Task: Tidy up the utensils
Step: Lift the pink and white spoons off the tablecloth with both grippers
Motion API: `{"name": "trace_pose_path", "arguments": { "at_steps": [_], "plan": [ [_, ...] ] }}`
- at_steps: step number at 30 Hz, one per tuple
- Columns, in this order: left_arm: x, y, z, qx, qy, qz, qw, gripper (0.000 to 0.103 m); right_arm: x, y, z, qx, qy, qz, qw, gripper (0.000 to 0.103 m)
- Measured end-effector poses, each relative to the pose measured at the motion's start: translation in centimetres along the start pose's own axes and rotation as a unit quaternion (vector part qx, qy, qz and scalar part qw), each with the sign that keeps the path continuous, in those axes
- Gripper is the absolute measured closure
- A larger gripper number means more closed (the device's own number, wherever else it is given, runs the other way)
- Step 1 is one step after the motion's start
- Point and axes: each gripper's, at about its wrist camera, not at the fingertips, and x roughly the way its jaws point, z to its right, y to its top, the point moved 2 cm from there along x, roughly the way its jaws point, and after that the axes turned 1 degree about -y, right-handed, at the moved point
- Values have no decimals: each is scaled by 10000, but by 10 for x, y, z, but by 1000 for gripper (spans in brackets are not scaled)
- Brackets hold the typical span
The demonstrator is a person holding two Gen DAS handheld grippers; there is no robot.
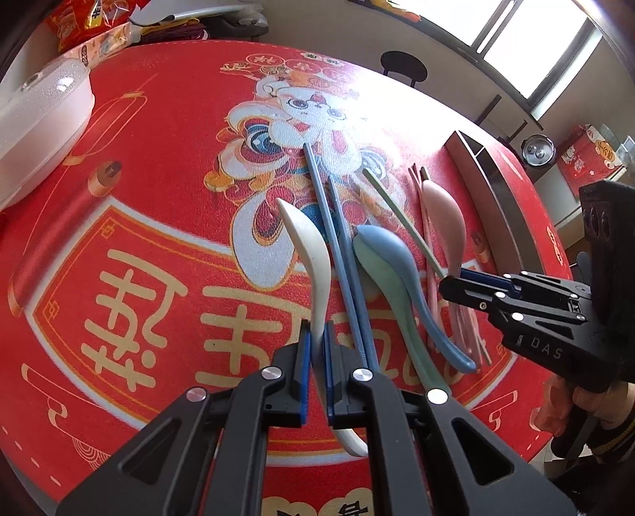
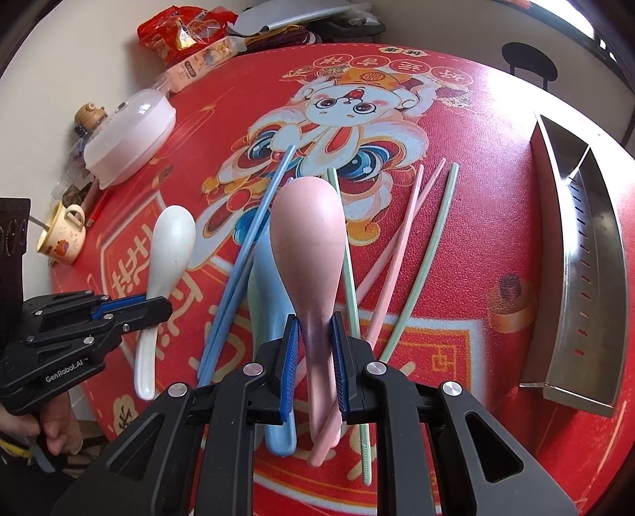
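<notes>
My left gripper [image 1: 316,365] is shut on the handle of a white spoon [image 1: 311,254], bowl pointing away; it also shows in the right wrist view [image 2: 168,254]. My right gripper [image 2: 315,357] is shut on the handle of a pink spoon [image 2: 307,242], also seen in the left wrist view [image 1: 442,214]. Between them on the red mat lie blue chopsticks [image 1: 337,254], a blue spoon [image 1: 397,262] stacked on a green spoon [image 1: 381,274], pink chopsticks [image 2: 397,254] and green chopsticks [image 2: 424,262].
A steel utensil holder [image 2: 587,254] lies on its side at the table's right edge. A white lidded container [image 2: 131,139], a patterned mug [image 2: 63,234], snack bags [image 2: 186,33] and a small bottle stand at the left and far side.
</notes>
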Motion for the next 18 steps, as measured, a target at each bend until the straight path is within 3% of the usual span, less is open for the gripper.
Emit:
{"name": "trace_pose_path", "arguments": {
  "at_steps": [18],
  "plan": [
    [-25, 27, 45, 503, -270, 234, 9981, 97, -37, -1, 23, 547, 188, 485, 9971, 87]
  ]
}}
